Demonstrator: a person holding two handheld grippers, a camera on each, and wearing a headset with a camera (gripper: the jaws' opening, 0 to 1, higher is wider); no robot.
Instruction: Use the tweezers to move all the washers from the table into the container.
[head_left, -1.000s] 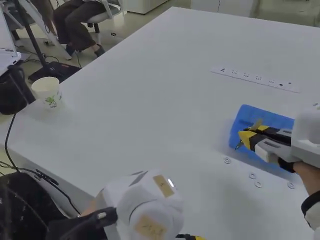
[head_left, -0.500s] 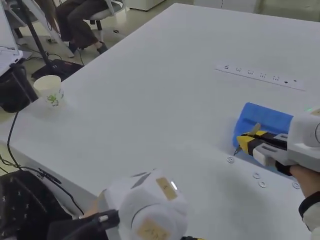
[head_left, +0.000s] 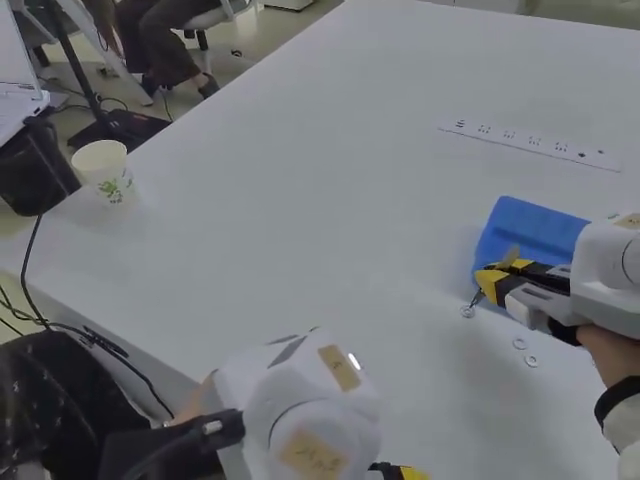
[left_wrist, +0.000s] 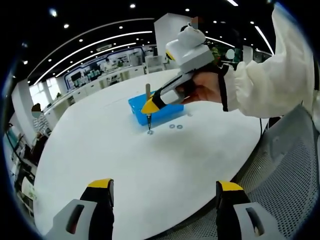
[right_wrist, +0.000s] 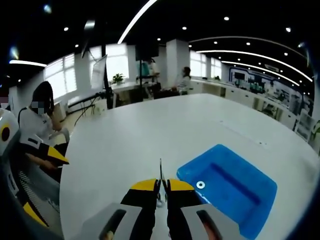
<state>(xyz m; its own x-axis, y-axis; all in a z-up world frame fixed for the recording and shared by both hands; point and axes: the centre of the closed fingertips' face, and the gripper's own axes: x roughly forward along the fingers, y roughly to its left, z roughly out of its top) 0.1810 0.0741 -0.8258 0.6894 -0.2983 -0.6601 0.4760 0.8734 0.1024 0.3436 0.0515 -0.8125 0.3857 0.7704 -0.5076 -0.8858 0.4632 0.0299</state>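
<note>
The right tool (right_wrist: 161, 185) pinches tweezers (right_wrist: 160, 172) beside blue container (right_wrist: 242, 202) (one washer (right_wrist: 200, 185) inside).

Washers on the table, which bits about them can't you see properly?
- Head view: whether the tweezers grip the nearest washer is too small to tell.
- Head view: the right gripper covers part of the blue container.
- Left gripper view: the container's near wall hides its inside.

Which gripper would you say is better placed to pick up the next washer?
Right. The right gripper is shut on the tweezers, whose tip is right at a washer beside the blue container. The left gripper is open and empty, far off at the table edge.
</note>
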